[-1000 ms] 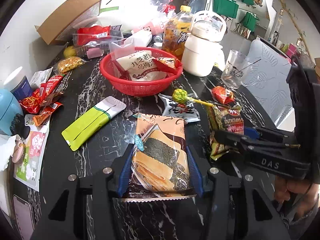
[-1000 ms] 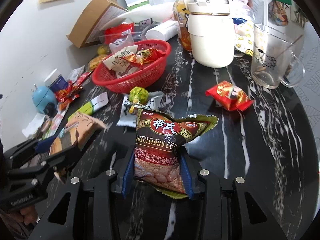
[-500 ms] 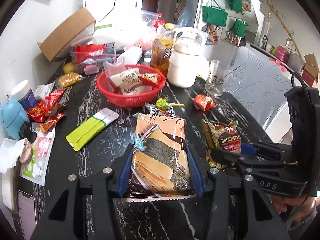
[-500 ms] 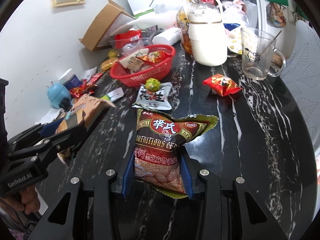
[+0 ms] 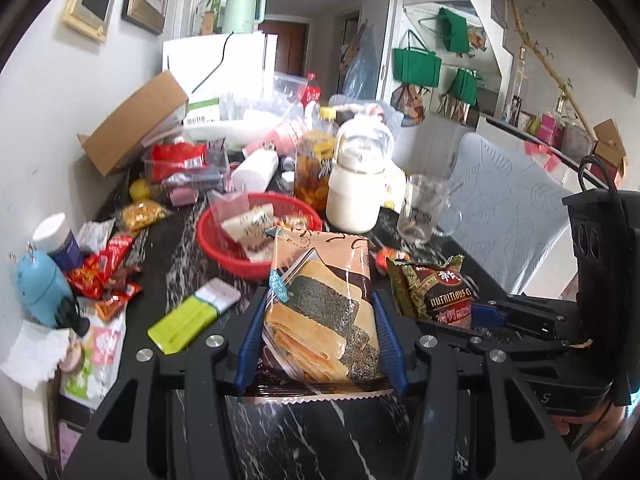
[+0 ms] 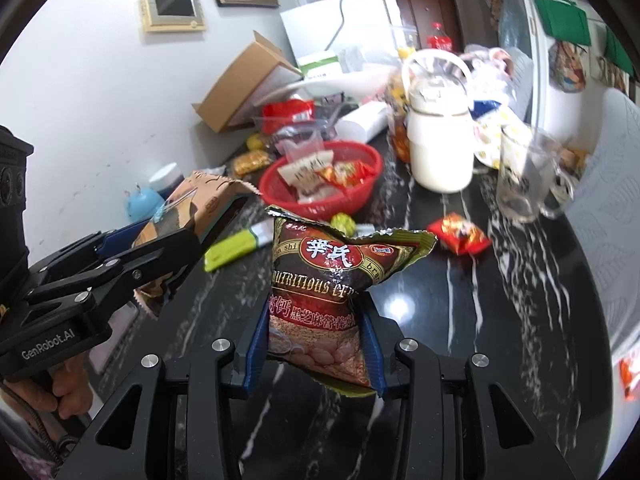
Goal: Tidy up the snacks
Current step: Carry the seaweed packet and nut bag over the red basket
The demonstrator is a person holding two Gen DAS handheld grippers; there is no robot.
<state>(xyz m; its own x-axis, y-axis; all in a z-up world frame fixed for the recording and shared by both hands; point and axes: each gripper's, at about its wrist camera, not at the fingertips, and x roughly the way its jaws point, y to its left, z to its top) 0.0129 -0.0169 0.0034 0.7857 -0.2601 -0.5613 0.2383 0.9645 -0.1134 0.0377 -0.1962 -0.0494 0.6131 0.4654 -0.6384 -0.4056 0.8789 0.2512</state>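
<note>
The left gripper (image 5: 320,336) points forward and somewhat downward, its two blue-padded fingers (image 5: 251,340) pressed against the sides of a seaweed cracker packet (image 5: 320,300) that stands lifted between them. The right gripper (image 6: 314,344) has the same pose, its blue pads (image 6: 256,344) clamped on the lower part of a dark cereal bag (image 6: 332,280) that rises above the fingers. The two grippers are side by side, near each other and roughly parallel; each shows at the edge of the other's view. A hand (image 6: 60,388) wraps the left gripper's handle from below, and fingers (image 5: 588,432) of the other hand show under the right gripper's body.
</note>
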